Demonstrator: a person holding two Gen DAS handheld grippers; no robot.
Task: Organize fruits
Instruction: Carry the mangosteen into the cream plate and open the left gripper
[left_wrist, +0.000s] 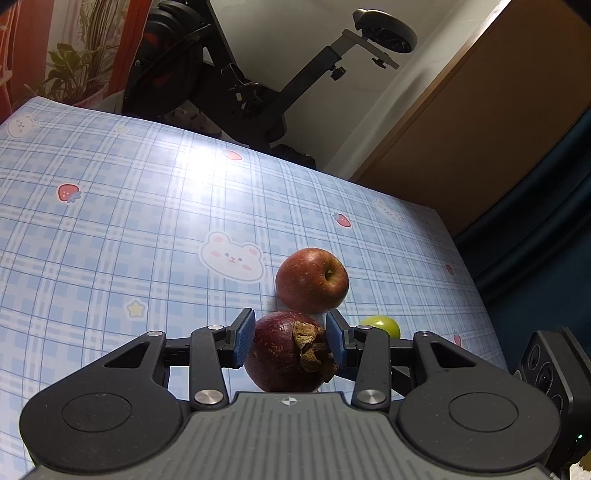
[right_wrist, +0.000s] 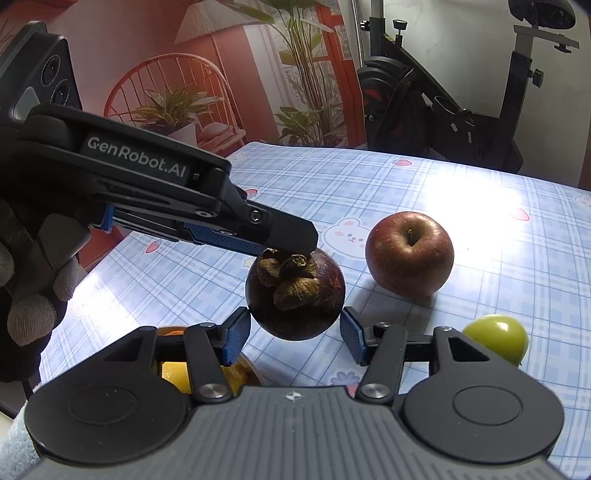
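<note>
Left wrist view: left gripper (left_wrist: 290, 338) clamped on a dark purple mangosteen (left_wrist: 290, 352) at lower centre, both blue pads (left_wrist: 243, 341) pressed against its sides, dried calyx turned toward the right pad. Just above it in frame, a red apple (left_wrist: 312, 280) resting on the blue checked tablecloth (left_wrist: 129, 221); lower right of the apple, a small green fruit (left_wrist: 382, 325) partly hidden behind the right finger. Exercise bike (left_wrist: 258, 81) along the top, beyond the table edge. Right wrist view: same mangosteen (right_wrist: 295, 295) hanging at centre above the cloth, gripped from the upper left by the other gripper (right_wrist: 288, 236), held in a gloved hand (right_wrist: 33, 295) at the left edge. Right gripper (right_wrist: 293, 336) spread apart below the fruit; left pad (right_wrist: 234, 338) very close to the skin, contact not clear, right pad clearly apart. Apple (right_wrist: 410, 253) right of centre, green fruit (right_wrist: 496, 338) at lower right, an orange-yellow fruit (right_wrist: 177, 376) partly hidden behind the left finger at lower left.
</note>
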